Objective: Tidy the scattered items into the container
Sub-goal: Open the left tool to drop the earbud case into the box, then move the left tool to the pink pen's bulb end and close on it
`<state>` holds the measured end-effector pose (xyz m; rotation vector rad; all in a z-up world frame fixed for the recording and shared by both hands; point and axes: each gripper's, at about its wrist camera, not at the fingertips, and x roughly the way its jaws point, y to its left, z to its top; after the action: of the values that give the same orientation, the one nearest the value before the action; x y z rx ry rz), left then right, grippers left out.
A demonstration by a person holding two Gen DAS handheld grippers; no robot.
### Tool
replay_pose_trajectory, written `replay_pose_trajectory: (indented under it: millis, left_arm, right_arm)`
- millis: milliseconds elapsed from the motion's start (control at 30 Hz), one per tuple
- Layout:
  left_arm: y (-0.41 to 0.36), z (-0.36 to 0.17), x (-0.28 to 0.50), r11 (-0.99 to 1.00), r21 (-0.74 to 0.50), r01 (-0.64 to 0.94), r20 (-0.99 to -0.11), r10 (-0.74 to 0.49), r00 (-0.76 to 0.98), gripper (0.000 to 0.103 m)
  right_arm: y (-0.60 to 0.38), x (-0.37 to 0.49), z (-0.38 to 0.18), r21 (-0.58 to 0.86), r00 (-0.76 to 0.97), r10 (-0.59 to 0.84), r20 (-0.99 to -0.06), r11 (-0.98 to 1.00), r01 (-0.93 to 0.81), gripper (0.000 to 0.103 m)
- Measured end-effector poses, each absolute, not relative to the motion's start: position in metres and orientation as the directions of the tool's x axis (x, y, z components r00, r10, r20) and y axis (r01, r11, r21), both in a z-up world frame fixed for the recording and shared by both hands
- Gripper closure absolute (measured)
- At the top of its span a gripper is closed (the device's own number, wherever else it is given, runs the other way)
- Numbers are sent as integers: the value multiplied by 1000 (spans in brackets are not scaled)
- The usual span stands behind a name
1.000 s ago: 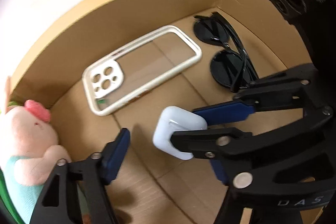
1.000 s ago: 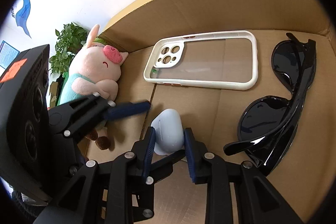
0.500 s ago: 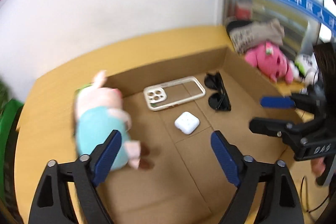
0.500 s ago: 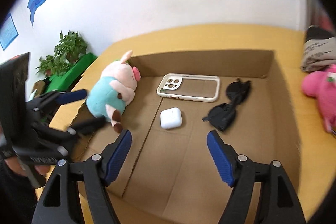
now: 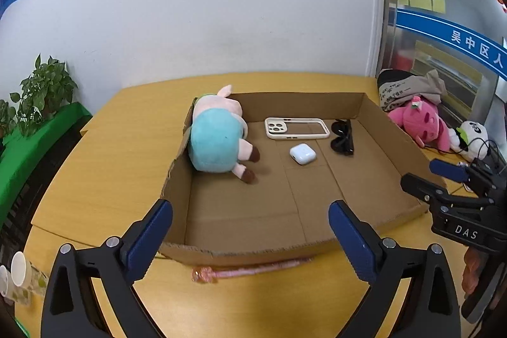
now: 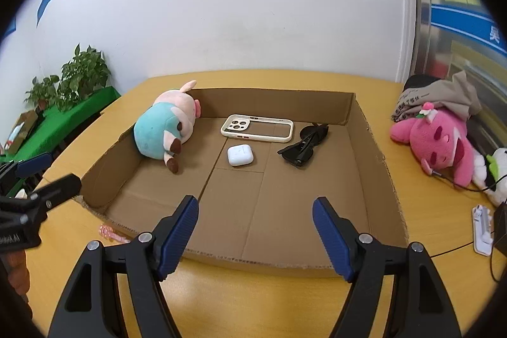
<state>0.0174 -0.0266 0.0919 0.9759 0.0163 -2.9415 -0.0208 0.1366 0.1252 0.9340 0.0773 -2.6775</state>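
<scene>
A shallow cardboard box (image 5: 301, 98) (image 6: 370, 135) lies on the yellow table. Inside it are a pink and teal plush pig (image 5: 218, 135) (image 6: 164, 129), a white phone case (image 5: 296, 129) (image 6: 256, 129), a white earbud case (image 5: 302, 153) (image 6: 240, 155) and black sunglasses (image 5: 342, 137) (image 6: 305, 144). A pink pen (image 5: 247, 270) (image 6: 109, 232) lies on the table against the box's near wall. My left gripper (image 5: 250, 235) (image 6: 47, 171) is open and empty above the box's near edge. My right gripper (image 6: 255, 235) (image 5: 431, 175) is open and empty, also at the near edge.
A pink plush (image 6: 434, 135) (image 5: 418, 121), a panda toy (image 5: 472, 138), folded clothes (image 6: 437, 98) and cables lie on the table right of the box. A white charger (image 6: 481, 228) is at the right. Paper cups (image 5: 19, 270) and potted plants (image 6: 79, 75) are at the left.
The right gripper has let go of the earbud case, which now lies in the box. Both grippers have opened and pulled back and up, away from the box floor.
</scene>
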Motion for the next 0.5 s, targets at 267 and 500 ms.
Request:
replay_pose_trajectory:
  millis: [267,500]
  left_arm:
    - [-15,95,37,-1000,-4,26,-577,-19,-816,2]
    - [-14,91,38,-1000,-6,16,-589,-9,-808,2]
  right_arm:
    - [134,-2,124,30,-739,-266,-619,-948,317,29]
    - [137,1,123,31,-738,-264,-622,-949,313,29]
